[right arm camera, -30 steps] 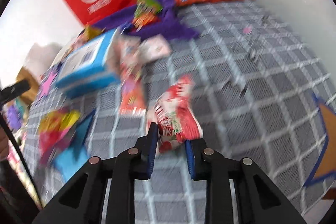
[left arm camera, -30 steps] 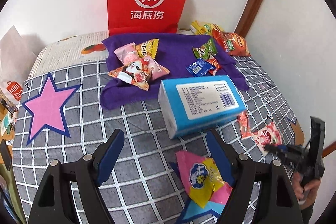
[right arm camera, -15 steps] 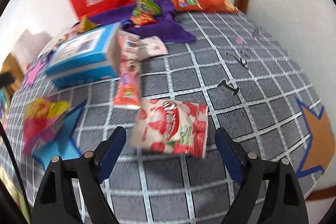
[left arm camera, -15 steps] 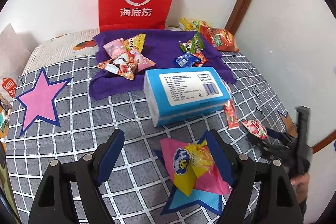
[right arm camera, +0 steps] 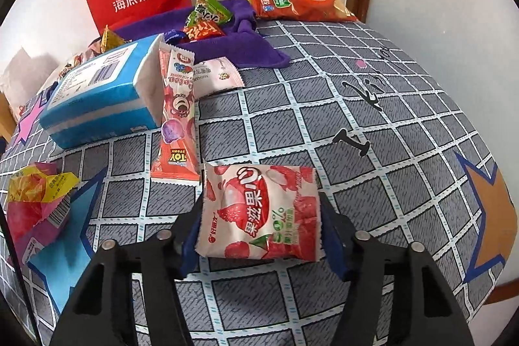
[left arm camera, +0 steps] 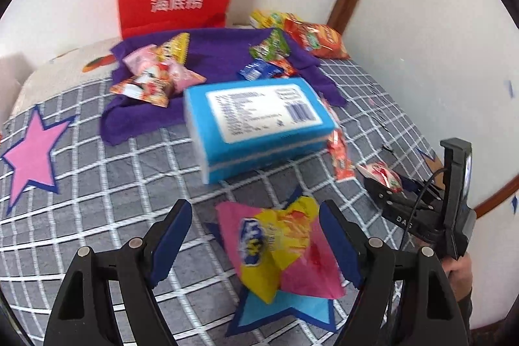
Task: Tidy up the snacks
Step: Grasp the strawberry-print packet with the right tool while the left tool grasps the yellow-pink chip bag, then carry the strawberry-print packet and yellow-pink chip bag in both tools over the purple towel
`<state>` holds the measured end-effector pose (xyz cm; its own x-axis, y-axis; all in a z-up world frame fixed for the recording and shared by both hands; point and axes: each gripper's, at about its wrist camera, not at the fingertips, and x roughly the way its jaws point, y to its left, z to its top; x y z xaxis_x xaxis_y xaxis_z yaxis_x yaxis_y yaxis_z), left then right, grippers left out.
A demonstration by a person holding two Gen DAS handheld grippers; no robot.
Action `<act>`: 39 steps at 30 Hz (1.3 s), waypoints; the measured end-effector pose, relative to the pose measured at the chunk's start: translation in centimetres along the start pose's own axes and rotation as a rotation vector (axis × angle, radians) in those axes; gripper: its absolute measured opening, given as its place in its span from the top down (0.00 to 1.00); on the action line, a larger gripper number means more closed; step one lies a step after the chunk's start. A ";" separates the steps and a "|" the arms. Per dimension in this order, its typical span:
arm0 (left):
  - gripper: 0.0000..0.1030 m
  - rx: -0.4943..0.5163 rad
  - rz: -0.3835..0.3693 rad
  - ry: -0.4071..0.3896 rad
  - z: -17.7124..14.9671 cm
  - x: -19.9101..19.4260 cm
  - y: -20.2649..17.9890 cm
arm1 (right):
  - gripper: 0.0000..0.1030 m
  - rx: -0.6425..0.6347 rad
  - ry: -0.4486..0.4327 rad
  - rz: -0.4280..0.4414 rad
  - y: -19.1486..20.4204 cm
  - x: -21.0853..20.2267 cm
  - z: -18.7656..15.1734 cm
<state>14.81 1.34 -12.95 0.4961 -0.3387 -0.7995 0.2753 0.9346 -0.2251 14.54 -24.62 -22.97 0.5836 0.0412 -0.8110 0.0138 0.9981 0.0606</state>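
One lychee jelly packet point(right arm camera: 261, 213) lies between your closing right gripper point(right arm camera: 259, 237); your left gripper point(left arm camera: 256, 244) gapes around one pink-yellow wrapper point(left arm camera: 282, 245).

The left gripper point(left arm camera: 254, 244) is a matte black plastic frame of two forked arms with triangular cut-outs, each arm carrying two round silver rivets. Its fingers point(left arm camera: 170, 235) are lined with dark blue pads whose inner faces are ribbed. The right gripper point(right arm camera: 259, 235) is built alike: black angular arms, silver rivets, dark blue pads. Seen from the left wrist camera, the right gripper's black body bears small screws and white lettering, partly legible as "DA". A thin black cable loops over it, and a tall black bracket rises behind. The person's hand point(left arm camera: 459, 269) shows below it, with a dark sleeve at the wrist.
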 end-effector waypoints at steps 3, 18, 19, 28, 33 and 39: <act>0.22 0.019 0.003 0.037 -0.5 1.3 -0.7 | 0.43 -0.006 -0.005 0.013 -0.2 -0.1 -0.1; 0.48 0.060 -0.011 0.093 -2.5 5.0 -2.3 | 0.44 -0.017 -0.021 0.032 -0.3 -0.4 -0.6; 0.48 0.063 -0.009 0.091 -2.4 5.0 -2.3 | 0.44 -0.015 -0.020 0.034 -0.3 -0.4 -0.6; 0.50 0.058 -0.025 0.056 -1.9 3.2 -1.9 | 0.49 0.053 -0.012 0.113 -1.5 -1.6 0.1; 0.49 0.029 -0.031 0.023 -1.0 1.9 -1.0 | 0.49 0.044 -0.036 0.107 -1.2 -3.3 1.1; 0.49 -0.006 -0.020 -0.027 1.2 0.0 0.1 | 0.49 -0.007 -0.078 0.117 0.6 -5.4 3.7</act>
<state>15.86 1.33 -12.34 0.5125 -0.3599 -0.7796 0.2801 0.9283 -0.2444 14.41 -24.42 -16.35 0.6421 0.1535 -0.7511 -0.0633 0.9870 0.1476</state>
